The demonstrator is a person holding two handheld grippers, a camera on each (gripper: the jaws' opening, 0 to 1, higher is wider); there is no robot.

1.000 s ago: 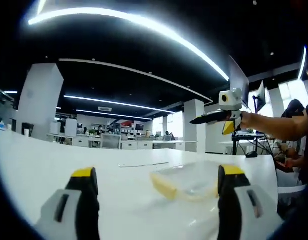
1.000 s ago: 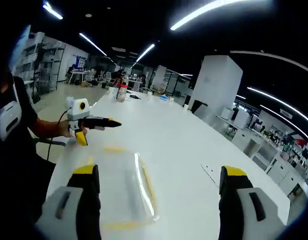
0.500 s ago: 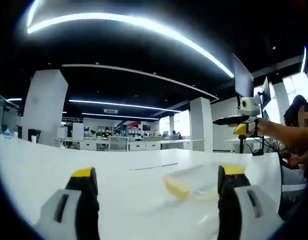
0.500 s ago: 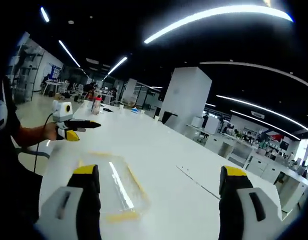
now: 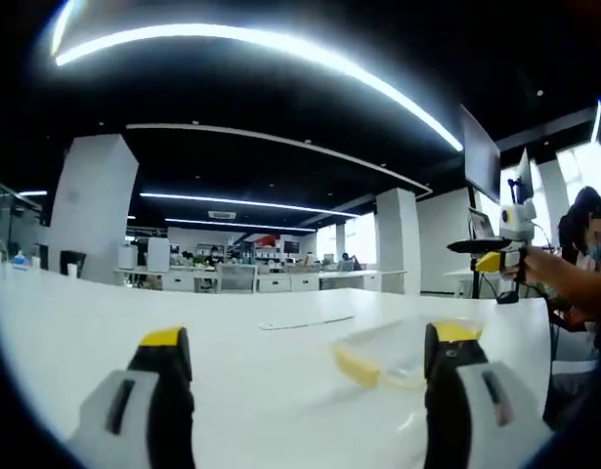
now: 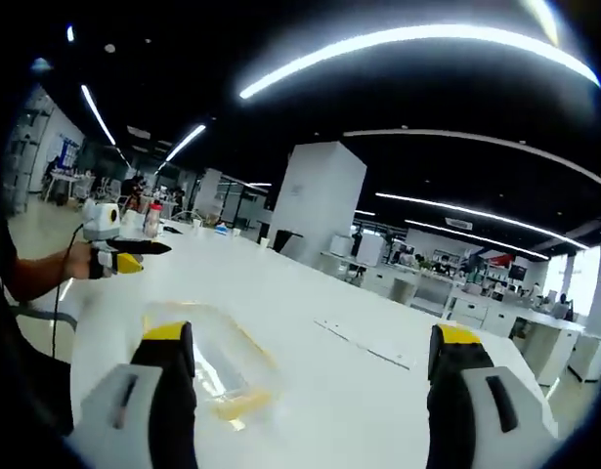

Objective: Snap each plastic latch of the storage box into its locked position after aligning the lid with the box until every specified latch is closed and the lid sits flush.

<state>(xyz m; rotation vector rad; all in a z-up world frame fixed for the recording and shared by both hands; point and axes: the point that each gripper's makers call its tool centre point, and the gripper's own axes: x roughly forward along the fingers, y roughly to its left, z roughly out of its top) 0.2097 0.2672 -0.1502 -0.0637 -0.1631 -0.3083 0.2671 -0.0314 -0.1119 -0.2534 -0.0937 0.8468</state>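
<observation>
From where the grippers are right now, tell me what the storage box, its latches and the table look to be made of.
Storage box: clear, glossy plastic by the look; the table shows through it and a light glints off the lid.
Latches: opaque yellow, probably plastic; too blurred to judge the finish.
Table: smooth white top with a soft sheen, likely laminate, though the look leaves it open.

The storage box (image 6: 207,357) was clear plastic with yellow latches (image 5: 357,368). The table (image 5: 241,362) was plain white. Both grippers had yellow-tipped black-and-grey jaws.
</observation>
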